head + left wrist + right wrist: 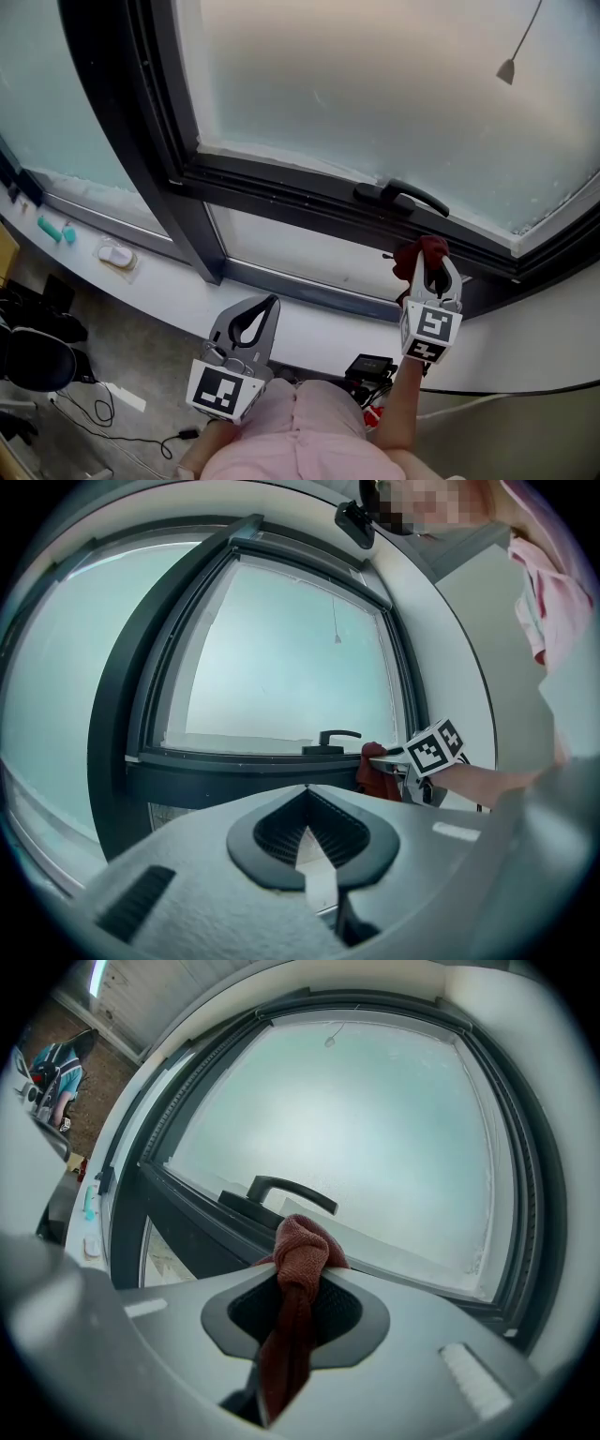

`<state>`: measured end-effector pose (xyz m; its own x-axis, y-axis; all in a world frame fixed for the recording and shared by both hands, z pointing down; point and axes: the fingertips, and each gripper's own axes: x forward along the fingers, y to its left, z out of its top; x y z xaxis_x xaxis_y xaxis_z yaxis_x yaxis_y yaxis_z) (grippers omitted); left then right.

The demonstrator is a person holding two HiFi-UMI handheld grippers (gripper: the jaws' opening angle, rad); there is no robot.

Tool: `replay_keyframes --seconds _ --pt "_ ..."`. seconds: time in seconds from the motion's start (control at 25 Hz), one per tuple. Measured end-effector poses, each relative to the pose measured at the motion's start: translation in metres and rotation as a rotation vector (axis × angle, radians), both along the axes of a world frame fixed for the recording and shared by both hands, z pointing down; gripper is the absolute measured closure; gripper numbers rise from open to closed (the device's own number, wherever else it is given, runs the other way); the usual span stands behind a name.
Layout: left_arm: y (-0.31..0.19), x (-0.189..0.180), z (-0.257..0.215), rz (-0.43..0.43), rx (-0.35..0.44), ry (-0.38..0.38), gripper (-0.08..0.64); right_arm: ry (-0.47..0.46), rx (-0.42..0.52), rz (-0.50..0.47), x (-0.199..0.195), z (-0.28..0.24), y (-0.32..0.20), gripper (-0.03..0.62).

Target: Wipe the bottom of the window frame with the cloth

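Cloth [300,1262] tail hidden between jaws; teal objects [49,226] — too small to tell.

Daylight through frosted window [375,94] glass; room side dim; gripper views fisheye-warped, dark corners, soft edges.

cloth [302,1241]: rust-red, woven, bunched into a knot | pinched in the jaws of the right gripper [305,1279], wad poking past the tips, tail hanging back | window frame [281,183]: dark, bottom rail slanting across | cloth right at the rail, contact unclear
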<state>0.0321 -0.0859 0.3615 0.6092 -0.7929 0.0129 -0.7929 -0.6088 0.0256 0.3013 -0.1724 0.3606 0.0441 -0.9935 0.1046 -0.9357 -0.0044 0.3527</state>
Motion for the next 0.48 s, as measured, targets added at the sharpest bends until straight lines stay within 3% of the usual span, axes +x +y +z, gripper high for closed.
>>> replay_keyframes --seconds 0.48 --pt "0.002 -0.003 0.007 0.006 -0.032 -0.023 0.566 -0.007 -0.003 0.039 0.017 0.001 0.004 0.518"
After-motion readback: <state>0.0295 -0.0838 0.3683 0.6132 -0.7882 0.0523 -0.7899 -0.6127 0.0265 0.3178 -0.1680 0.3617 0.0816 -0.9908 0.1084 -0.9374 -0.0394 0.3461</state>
